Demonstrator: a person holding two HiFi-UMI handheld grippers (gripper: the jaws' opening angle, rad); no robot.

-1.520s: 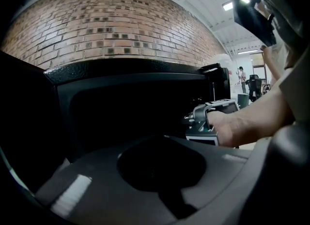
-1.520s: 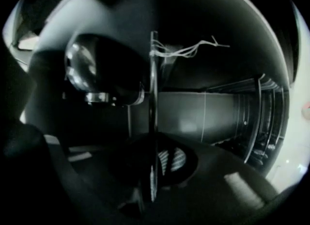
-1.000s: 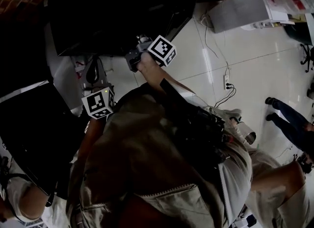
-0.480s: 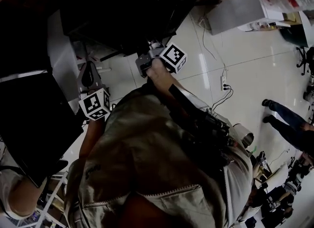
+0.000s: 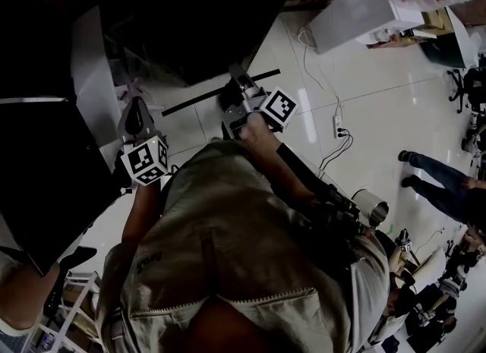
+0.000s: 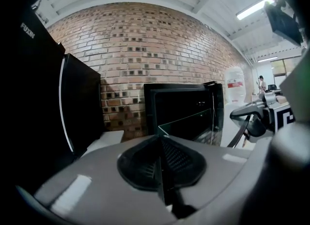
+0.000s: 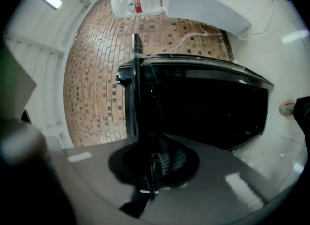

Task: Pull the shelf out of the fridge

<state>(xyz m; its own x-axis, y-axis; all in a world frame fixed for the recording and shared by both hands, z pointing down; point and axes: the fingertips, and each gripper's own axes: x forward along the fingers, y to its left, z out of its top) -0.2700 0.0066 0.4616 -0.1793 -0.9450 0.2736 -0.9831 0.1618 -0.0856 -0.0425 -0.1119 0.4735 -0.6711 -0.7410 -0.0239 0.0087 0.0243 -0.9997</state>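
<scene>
The shelf is a clear glass pane with a dark trim strip [image 5: 205,99], held over the white floor in front of the black fridge [image 5: 182,17]. My left gripper [image 5: 135,120] is shut on one thin glass edge [image 6: 162,180]. The pane [image 6: 193,121] runs away towards the fridge [image 6: 184,105]. My right gripper [image 5: 235,93] is shut on the shelf's dark edge bar [image 7: 138,103], which rises upright from between its pads [image 7: 167,163]. The fridge [image 7: 208,108] fills the background of the right gripper view.
A white water dispenser [image 5: 357,10] with its bottle stands at the upper right. A power strip [image 5: 339,125] and cables lie on the tiled floor. Another person's legs [image 5: 440,181] are at the right. A tall black appliance [image 5: 38,177] stands close on the left.
Both grippers have drawn back from the fridge with the shelf. Its dark trim, earlier against the fridge front, now shows out over the floor.
</scene>
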